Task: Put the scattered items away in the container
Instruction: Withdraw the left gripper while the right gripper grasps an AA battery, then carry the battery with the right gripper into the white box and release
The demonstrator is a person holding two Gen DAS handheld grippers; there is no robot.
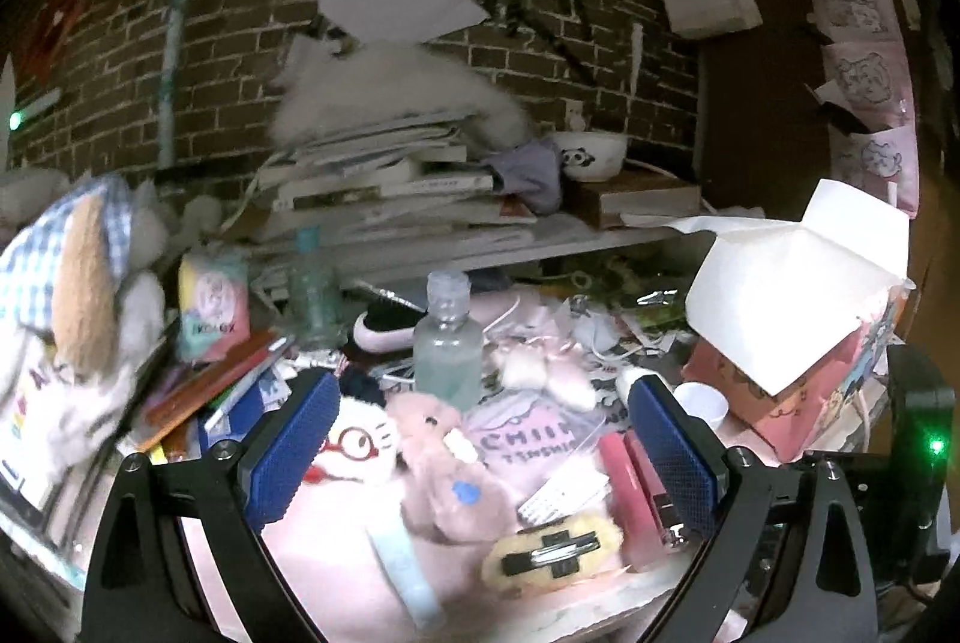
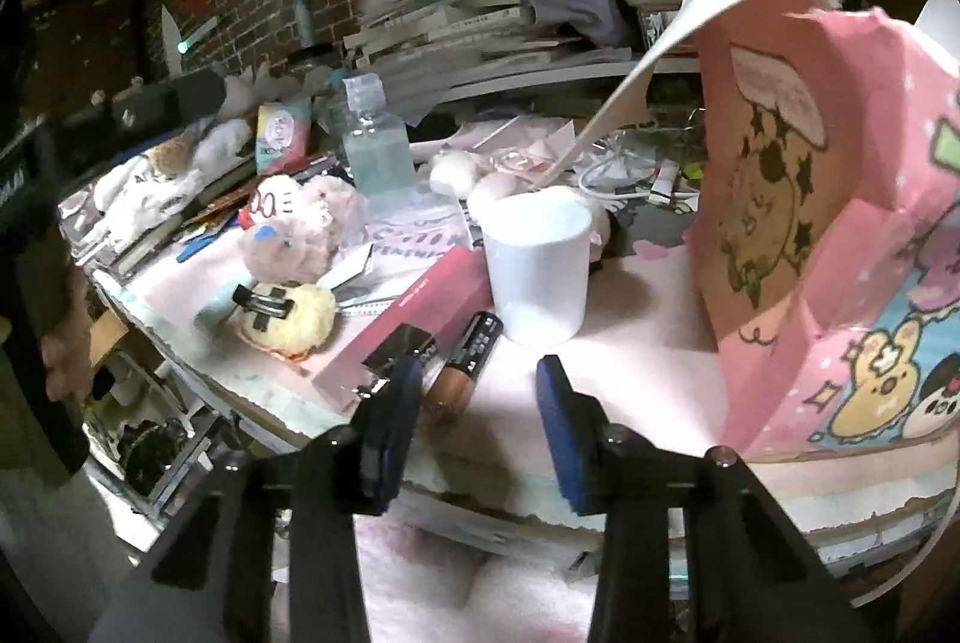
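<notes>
The container is a pink cartoon-printed box point(image 2: 810, 223) with its white flap up, standing at the right; the left wrist view shows the pink box point(image 1: 798, 403) too. My right gripper point(image 2: 477, 424) is open low over the pink table mat, with bare mat between its pads. A black and copper battery point(image 2: 465, 361) lies just ahead of its left fingertip point(image 2: 399, 403), beside a white cup point(image 2: 534, 265). My left gripper point(image 1: 483, 448) is open wide above a pink plush bear point(image 1: 438, 457), a white plush with red glasses point(image 1: 360, 439) and a yellow fuzzy hair clip point(image 1: 552, 553).
A clear bottle point(image 1: 447, 343) stands behind the plush toys. A long pink box point(image 2: 414, 319) lies left of the battery. Stacked books point(image 1: 390, 187) and a panda bowl point(image 1: 591, 153) fill the back by the brick wall. A person's hand point(image 2: 60, 343) shows at far left.
</notes>
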